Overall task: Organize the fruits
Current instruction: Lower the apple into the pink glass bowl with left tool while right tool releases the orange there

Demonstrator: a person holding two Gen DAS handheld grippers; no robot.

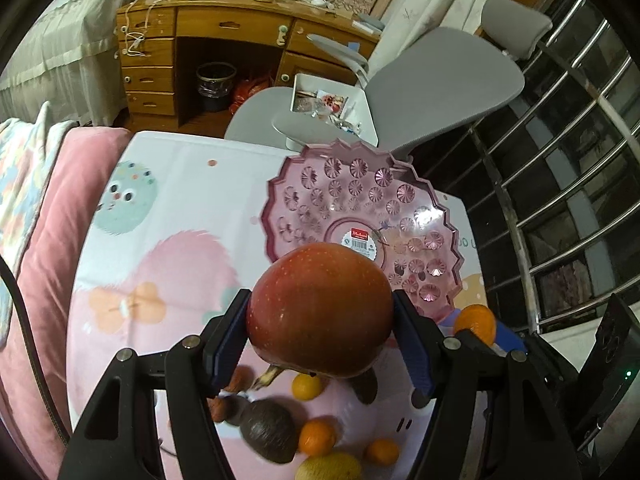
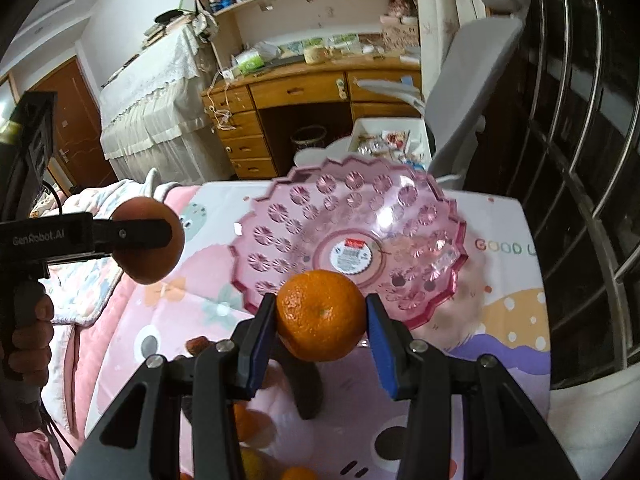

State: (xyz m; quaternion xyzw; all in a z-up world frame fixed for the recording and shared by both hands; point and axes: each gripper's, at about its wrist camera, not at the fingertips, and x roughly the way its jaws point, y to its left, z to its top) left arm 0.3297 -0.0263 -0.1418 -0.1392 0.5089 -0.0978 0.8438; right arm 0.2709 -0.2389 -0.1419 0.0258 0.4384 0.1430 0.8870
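My left gripper (image 1: 320, 312) is shut on a red apple (image 1: 320, 308) and holds it above the table, just short of the pink plastic fruit bowl (image 1: 312, 184). My right gripper (image 2: 321, 316) is shut on an orange (image 2: 322, 314) at the near rim of the same bowl (image 2: 280, 216), which has only a label sticker inside. The left gripper with the apple (image 2: 148, 240) shows at the left of the right wrist view. The held orange (image 1: 476, 322) shows at the right of the left wrist view. Loose fruit lies below: several oranges (image 1: 317, 436), a dark avocado (image 1: 268, 428), a yellow fruit (image 1: 330, 467).
The table wears a cartoon-print cloth (image 1: 168, 208). A pink cushion (image 1: 52, 240) lies along its left side. A grey chair (image 1: 432, 76) stands behind the table, a wooden desk (image 1: 224, 28) beyond it. Metal window bars (image 1: 560, 168) run along the right.
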